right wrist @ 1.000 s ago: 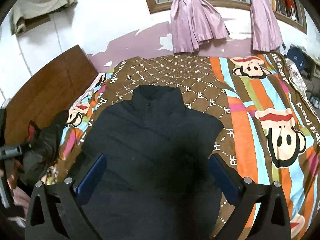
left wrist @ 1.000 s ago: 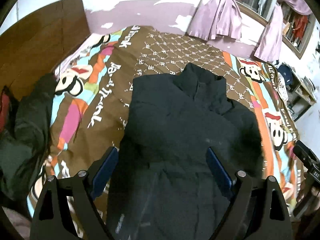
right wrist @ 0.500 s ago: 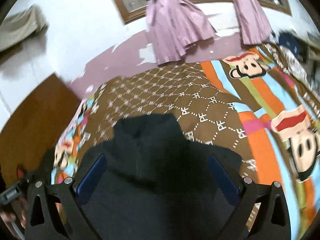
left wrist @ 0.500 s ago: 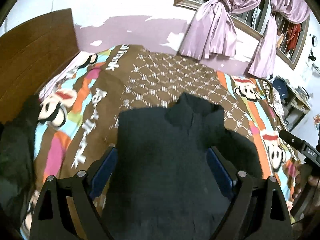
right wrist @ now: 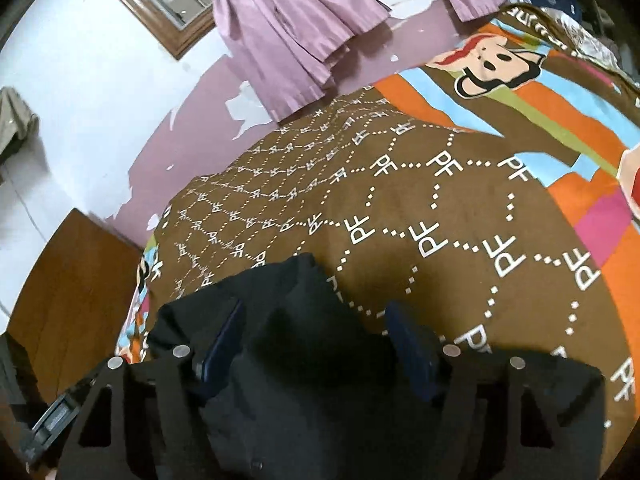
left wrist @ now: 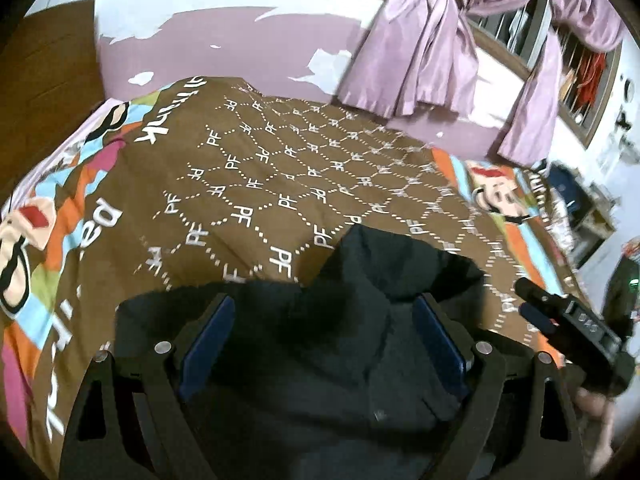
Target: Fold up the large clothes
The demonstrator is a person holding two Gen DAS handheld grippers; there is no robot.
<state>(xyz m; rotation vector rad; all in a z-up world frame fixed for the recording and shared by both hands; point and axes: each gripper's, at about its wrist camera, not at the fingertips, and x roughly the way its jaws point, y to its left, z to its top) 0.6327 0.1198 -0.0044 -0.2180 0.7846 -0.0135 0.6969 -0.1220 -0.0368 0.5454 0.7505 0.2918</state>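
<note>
A black padded jacket (left wrist: 320,360) lies flat on the patterned bedspread (left wrist: 280,168), its stand-up collar (left wrist: 400,256) pointing toward the far wall. My left gripper (left wrist: 324,324) hangs low over the jacket's upper part, just short of the collar, jaws wide open, nothing pinched. In the right wrist view the jacket (right wrist: 304,380) fills the bottom. My right gripper (right wrist: 316,344) is over its top edge with the jaws closing and dark fabric between the blue pads (right wrist: 408,344), which do not press on it. The right gripper (left wrist: 536,308) also shows at the left view's right edge.
A wooden headboard (left wrist: 44,100) stands left of the bed. Purple curtains (left wrist: 432,48) hang at a window on the far wall. Cluttered shelves (left wrist: 580,200) stand beyond the bed's right side. Bare bedspread (right wrist: 460,220) stretches beyond the collar.
Both grippers have dropped and moved forward along the jacket to its collar end. The right view has rolled, and the right jaws stand narrower than before.
</note>
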